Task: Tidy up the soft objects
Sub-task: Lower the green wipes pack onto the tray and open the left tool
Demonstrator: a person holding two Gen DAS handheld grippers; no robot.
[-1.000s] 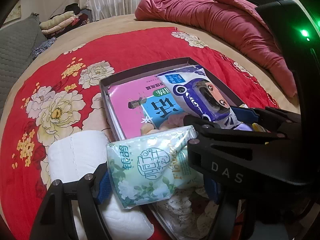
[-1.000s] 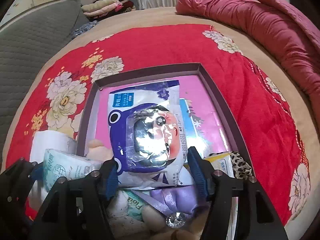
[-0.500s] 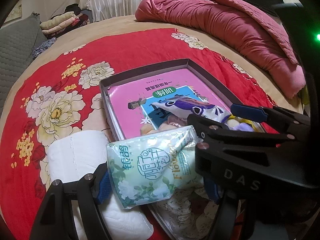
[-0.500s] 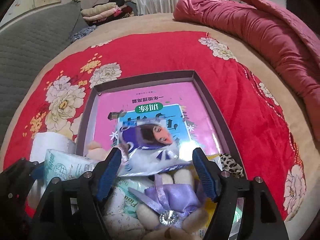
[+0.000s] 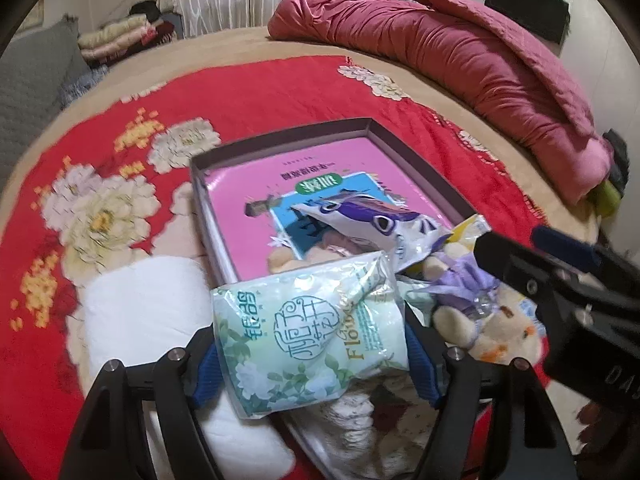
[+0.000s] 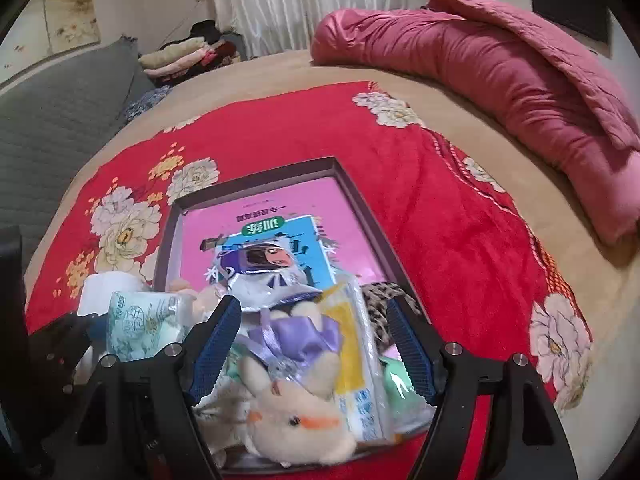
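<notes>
My left gripper [image 5: 312, 346] is shut on a green tissue pack [image 5: 308, 332], held over the near left corner of a dark box [image 5: 280, 136]. A pink book lines the box. On it lie a purple-and-white packet [image 6: 260, 268], a cream plush toy with a purple bow [image 6: 296, 420] and a yellow tissue pack [image 6: 352, 360]. My right gripper [image 6: 314, 312] hovers above the plush toy with its jaws opening. Its pads touch nothing. The left wrist view shows that right gripper [image 5: 516, 240] at the right edge.
A white toilet paper roll [image 5: 148, 304] lies left of the box on the red floral blanket [image 5: 100, 200]. A leopard-print cloth [image 6: 384, 296] sits at the box's right side. A rolled pink quilt [image 5: 460, 52] lies at the back right, and a grey cushion [image 6: 60, 120] at the left.
The right gripper let go of the purple-and-white packet, which now lies in the box. It opened wider and drew back and up. The left gripper kept still with the green pack.
</notes>
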